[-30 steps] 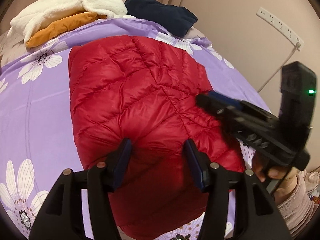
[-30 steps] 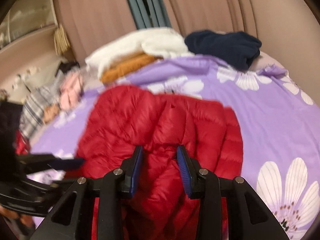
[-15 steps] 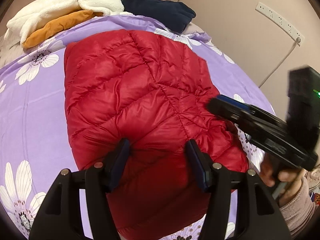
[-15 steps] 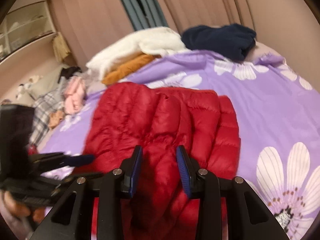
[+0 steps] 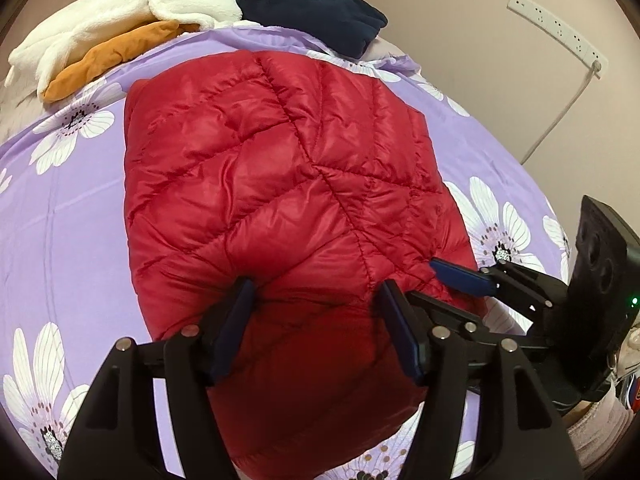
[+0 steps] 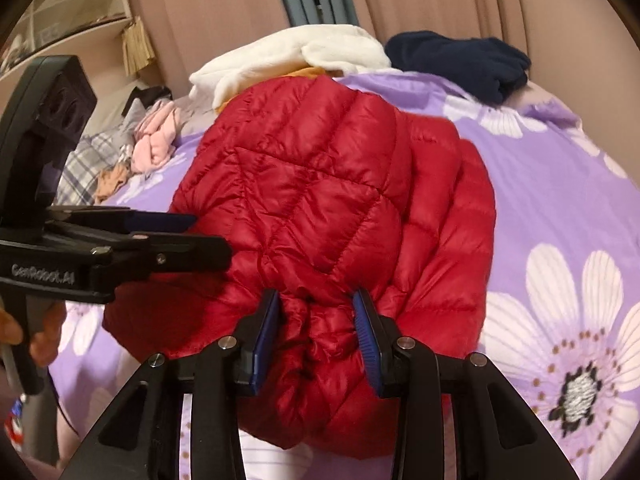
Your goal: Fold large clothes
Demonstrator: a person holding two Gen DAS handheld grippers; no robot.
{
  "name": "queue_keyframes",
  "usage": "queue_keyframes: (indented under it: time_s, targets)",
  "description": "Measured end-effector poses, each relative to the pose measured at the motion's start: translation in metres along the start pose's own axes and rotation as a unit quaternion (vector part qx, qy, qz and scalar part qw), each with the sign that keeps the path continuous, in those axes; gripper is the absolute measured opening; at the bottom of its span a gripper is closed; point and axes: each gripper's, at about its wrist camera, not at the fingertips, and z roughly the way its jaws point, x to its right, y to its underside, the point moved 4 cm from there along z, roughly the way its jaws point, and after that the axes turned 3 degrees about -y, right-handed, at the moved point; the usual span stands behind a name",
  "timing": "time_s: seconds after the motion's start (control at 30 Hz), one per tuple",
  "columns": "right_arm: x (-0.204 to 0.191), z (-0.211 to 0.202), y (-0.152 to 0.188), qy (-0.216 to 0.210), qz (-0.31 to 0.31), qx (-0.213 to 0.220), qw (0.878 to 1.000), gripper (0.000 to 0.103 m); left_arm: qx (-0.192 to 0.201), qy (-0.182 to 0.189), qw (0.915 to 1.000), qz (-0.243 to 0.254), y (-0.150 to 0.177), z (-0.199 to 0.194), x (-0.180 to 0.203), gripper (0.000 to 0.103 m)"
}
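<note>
Two grippers work one garment: a red quilted down jacket (image 5: 280, 184), lying in a compact folded block mid-frame on the purple bedsheet with white daisies (image 5: 60, 208).

Progress, judged: sleeves appear tucked in and the body doubled over; right wrist view shows stacked layers along the 3 o'clock edge. What seems left is letting go, perhaps a final pat or one more fold. Near done, not done.

Left gripper (image 5: 316, 312): jaws have just been opening, now standing about half wide. Near hem of jacket sits between the fingers; the pads look to be beside the fabric, not squeezing it.

Right gripper (image 6: 316, 328): jaws narrow, clamped on a bunched ridge of red fabric at the near edge; cloth visibly puckers between the blue pads.

Views compared:
- Left wrist view shows the flat quilted top face, the white power strip (image 5: 556, 8) on the wall at 1 o'clock, and the right gripper entering at 4 o'clock.
- Right wrist view alone shows the pinch, the layered side, a heap of pink and plaid clothes (image 6: 128, 152) at 9 o'clock, and fingers of the person's left hand (image 6: 24, 332) on its handle.
- Both show the white fleece (image 5: 112, 20), orange garment (image 5: 112, 56) and navy garment (image 5: 316, 16) at 12 o'clock.
</note>
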Motion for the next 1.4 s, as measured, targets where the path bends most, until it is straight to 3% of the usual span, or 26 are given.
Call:
queue_keyframes:
  time_s: [0.23, 0.37, 0.43, 0.5, 0.6, 0.67, 0.9, 1.4]
  targets:
    - [0.0, -0.009, -0.003, -0.004, 0.017, 0.003, 1.0, 0.039, 0.007, 0.018, 0.9993, -0.031, -0.001, -0.012, -0.006, 0.07]
    - [0.002, -0.025, -0.009, -0.007, 0.037, 0.02, 0.999, 0.055, 0.032, 0.047, 0.9946, -0.087, -0.001, -0.043, -0.02, 0.073]
    - [0.003, -0.033, -0.012, -0.014, 0.05, 0.032, 0.998, 0.059, 0.048, 0.06, 0.9909, -0.111, 0.001, -0.055, -0.028, 0.08]
    - [0.005, -0.041, -0.017, -0.025, 0.066, 0.045, 0.996, 0.064, 0.06, 0.065, 0.9851, -0.147, 0.004, -0.064, -0.047, 0.081]
    - [0.01, -0.049, -0.021, -0.031, 0.099, 0.06, 0.993, 0.081, 0.057, 0.062, 0.9784, -0.189, 0.008, -0.06, -0.071, 0.081]
    - [0.019, -0.051, -0.022, -0.041, 0.132, 0.069, 0.988, 0.089, 0.056, 0.072, 0.9712, -0.22, 0.014, -0.054, -0.086, 0.081]
    - [0.06, -0.043, -0.016, -0.063, 0.231, 0.058, 0.969, 0.099, 0.048, 0.143, 0.9454, -0.289, 0.022, -0.035, -0.112, 0.081]
    - [0.114, -0.004, 0.007, -0.157, 0.389, 0.03, 0.907, 0.102, 0.035, 0.194, 0.9259, -0.322, 0.021, -0.015, -0.122, 0.084]
